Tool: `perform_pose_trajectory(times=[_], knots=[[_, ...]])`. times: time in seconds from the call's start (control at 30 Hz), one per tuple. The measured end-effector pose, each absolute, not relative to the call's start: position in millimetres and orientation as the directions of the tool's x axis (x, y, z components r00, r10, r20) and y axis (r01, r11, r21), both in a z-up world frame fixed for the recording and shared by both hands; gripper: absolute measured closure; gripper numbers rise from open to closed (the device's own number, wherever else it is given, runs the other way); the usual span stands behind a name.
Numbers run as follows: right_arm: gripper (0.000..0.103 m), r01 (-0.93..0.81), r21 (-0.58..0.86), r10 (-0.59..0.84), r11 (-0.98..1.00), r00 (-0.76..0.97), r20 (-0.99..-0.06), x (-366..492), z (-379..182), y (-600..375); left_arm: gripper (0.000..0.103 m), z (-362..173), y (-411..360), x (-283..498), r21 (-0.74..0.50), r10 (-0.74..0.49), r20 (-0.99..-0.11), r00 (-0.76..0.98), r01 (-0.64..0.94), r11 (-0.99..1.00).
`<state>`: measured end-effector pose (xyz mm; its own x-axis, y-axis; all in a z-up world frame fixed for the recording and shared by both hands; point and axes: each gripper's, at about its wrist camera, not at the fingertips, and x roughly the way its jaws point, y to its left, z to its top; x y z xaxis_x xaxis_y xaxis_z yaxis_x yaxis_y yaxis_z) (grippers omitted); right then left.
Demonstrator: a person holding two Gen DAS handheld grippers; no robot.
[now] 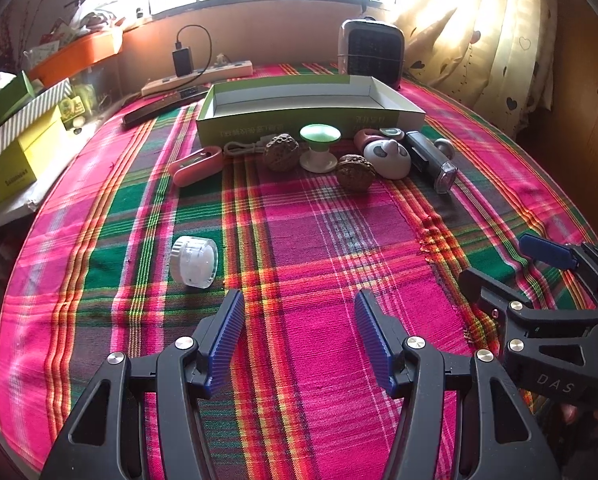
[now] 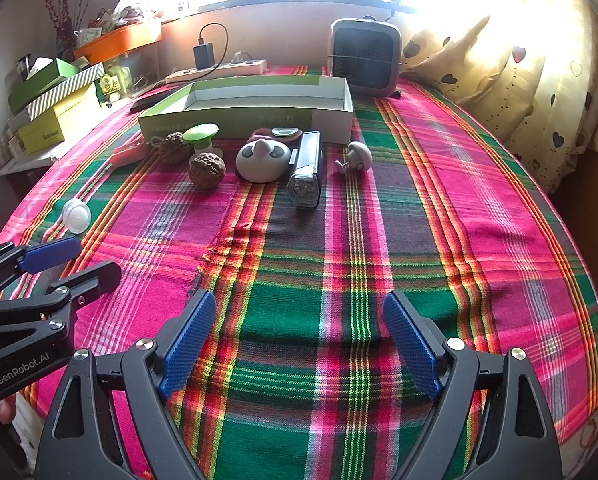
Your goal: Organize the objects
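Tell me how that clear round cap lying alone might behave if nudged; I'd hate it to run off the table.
The clear round cap lies on its side, so it probably rolls easily. It looks like thin hollow plastic, likely light. The woven tablecloth may slow it somewhat.

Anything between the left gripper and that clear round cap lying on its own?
Nothing: only bare plaid cloth separates the open left gripper from the clear round cap, seen in the left wrist view.
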<state>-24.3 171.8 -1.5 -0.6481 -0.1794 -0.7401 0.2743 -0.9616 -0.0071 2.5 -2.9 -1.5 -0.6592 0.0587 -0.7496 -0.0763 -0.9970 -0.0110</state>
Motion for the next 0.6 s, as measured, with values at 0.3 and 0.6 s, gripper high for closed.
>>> perform_pose_trajectory(times=[0.3,0.6], knots=[[0.017,0.276,-0.007,-0.175,-0.961,-0.628,-0.759,-35,1,172,0.047,6,-25,8,-0.052,0.080,-0.742,-0.665,-0.062,-0.997],[0.017,0.258,-0.003,-0.162,-0.966,-0.615,-0.772,-51,3,178,0.047,8,-57,-3,-0.098,0.072,-0.741,-0.668,0.001,-0.995]])
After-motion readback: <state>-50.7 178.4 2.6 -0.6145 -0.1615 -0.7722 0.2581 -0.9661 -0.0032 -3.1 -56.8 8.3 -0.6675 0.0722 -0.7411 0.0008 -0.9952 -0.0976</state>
